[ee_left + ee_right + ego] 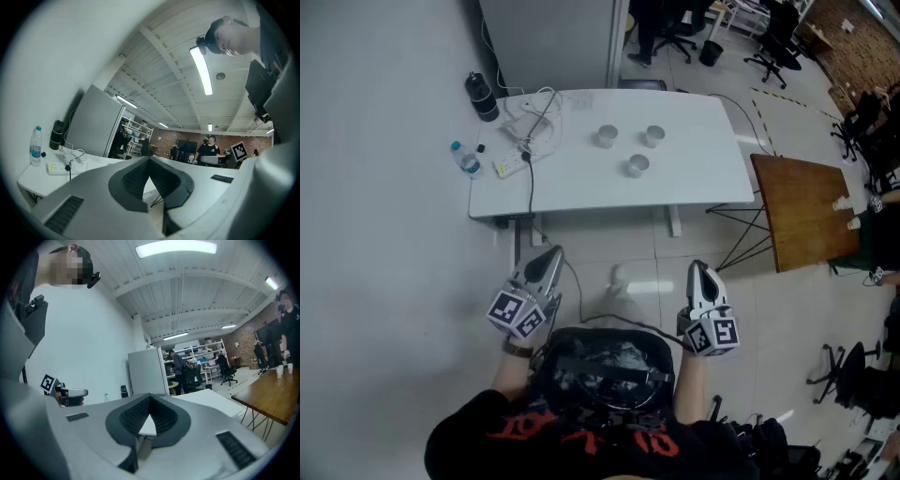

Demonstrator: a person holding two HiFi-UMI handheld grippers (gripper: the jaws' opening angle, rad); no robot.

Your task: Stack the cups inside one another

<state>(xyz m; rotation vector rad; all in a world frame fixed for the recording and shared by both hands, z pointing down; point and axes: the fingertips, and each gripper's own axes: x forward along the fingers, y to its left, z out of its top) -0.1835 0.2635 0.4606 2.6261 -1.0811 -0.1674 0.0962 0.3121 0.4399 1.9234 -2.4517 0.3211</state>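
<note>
On the table [703, 173], near its middle, stand the left cup [607, 137], the right cup [652, 137] and the near cup [637, 166], each apart from the others. A power strip [510, 168] and a bottle [467, 159] sit at the table's left end. Short of the table's near edge I hold my left gripper [551, 255] and right gripper [697, 270], each with its fingers pressed together on nothing.
</note>
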